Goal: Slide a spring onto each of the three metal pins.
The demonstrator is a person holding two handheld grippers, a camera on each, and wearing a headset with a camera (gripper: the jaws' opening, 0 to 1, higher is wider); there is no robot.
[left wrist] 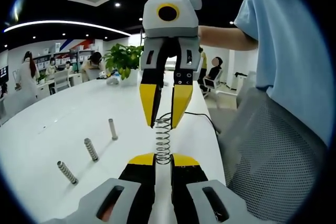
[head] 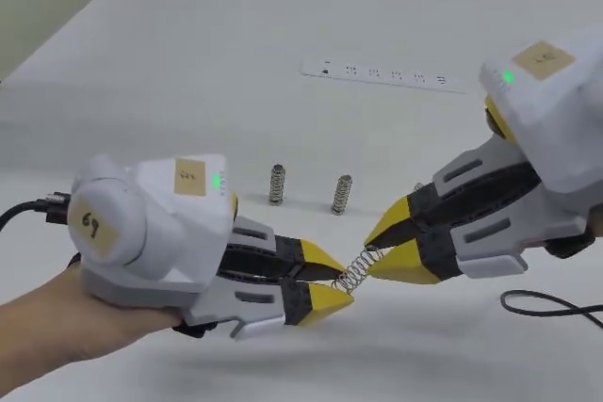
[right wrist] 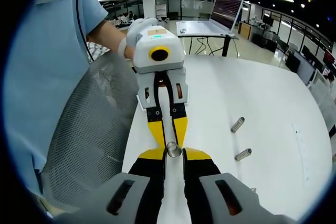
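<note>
Table [head: 170,54]: white, with a wide bare top beyond the pins; its edge lies close beside the tongs.
Left gripper [head: 345,281]: clenched on one end of the spring.
Right gripper [head: 369,254]: pinching the other end.
Bare pin [left wrist: 114,129]: upright, beside two sleeved pins [left wrist: 91,149].
Spring [head: 356,270]: a thin steel coil, bridging the tips above the table.

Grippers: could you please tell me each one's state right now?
Yellow-tipped left gripper: closed on one end of the small coiled metal spring.
Yellow-tipped right gripper: closed on its other end.
</note>
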